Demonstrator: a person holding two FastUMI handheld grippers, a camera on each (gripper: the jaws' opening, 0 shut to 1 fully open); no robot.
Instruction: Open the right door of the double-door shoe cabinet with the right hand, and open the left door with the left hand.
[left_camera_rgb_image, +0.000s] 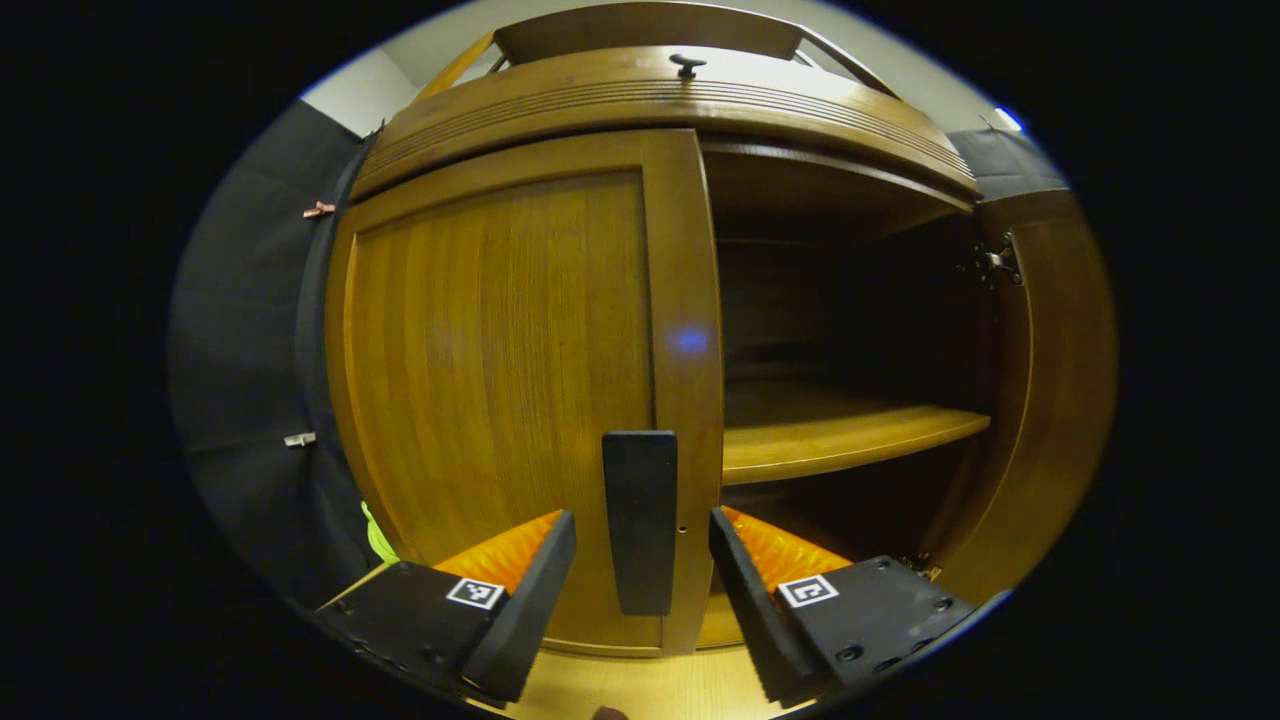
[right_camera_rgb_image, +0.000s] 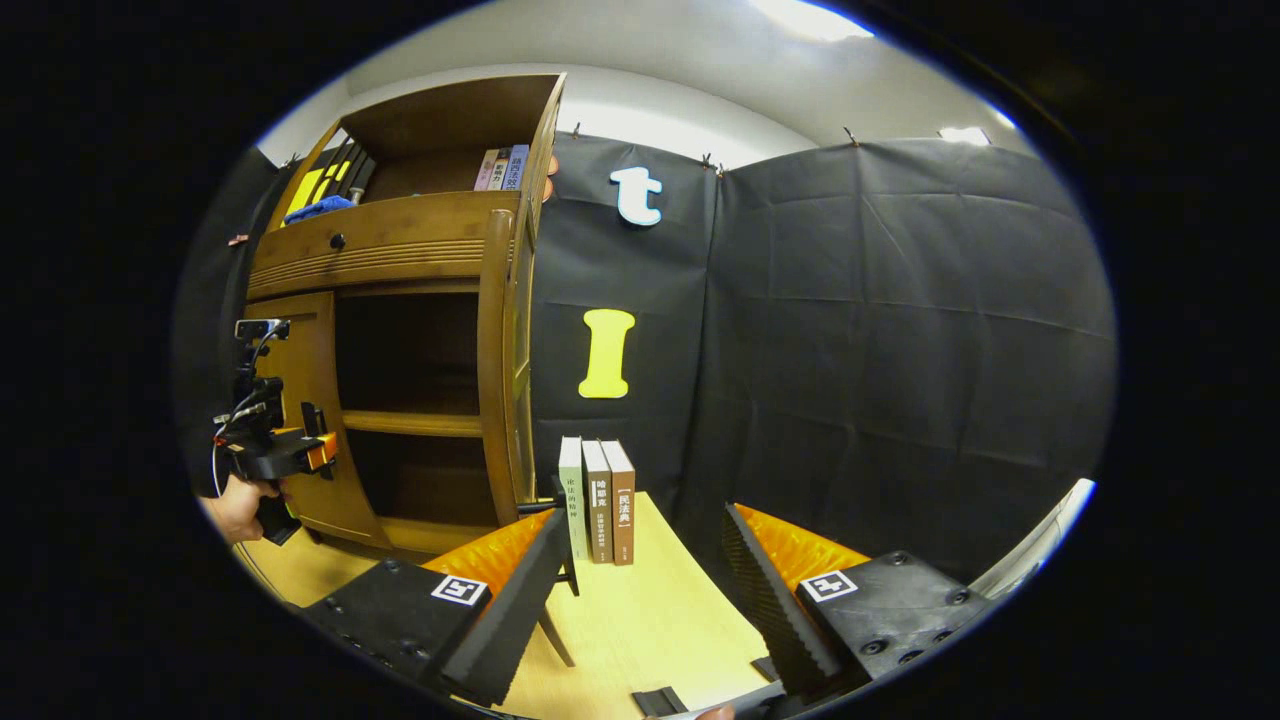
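shoe cabinet (left_camera_rgb_image: 640, 95): wooden double-door unit on the pale tabletop (left_camera_rgb_image: 640, 690), seen close and head-on in the left gripper view; in the right gripper view it stands at the left, books on top
right door (left_camera_rgb_image: 1050, 390): already swung wide, I see its inner face and hinge (left_camera_rgb_image: 995, 262); inside, a bare shelf (left_camera_rgb_image: 850, 435)
left door (left_camera_rgb_image: 500, 390): shut, flush with the frame; this is the half I judge left to do
handle (left_camera_rgb_image: 640, 520): dark upright bar on the left door's inner stile, near the bottom edge
left gripper (left_camera_rgb_image: 640, 540): fingers apart, one on each side of the handle, not pressing it as far as I can tell
right gripper (right_camera_rgb_image: 640, 545): fingers apart, nothing between them, well apart from the cabinet, facing the booth wall and three upright books (right_camera_rgb_image: 597, 500)
other view of left gripper (right_camera_rgb_image: 290, 450): a hand (right_camera_rgb_image: 240, 510) holds it up at the left door front
handling: I judge the door stiff and solid, light to swing on its hinges; the handle looks rigid and smooth, could slip
where to grip: I'd close on the handle's middle, squarely across its width
pull: I'd follow the door's arc out to the left, not straight back
risk: a tug with a weak pinch slides off the bar
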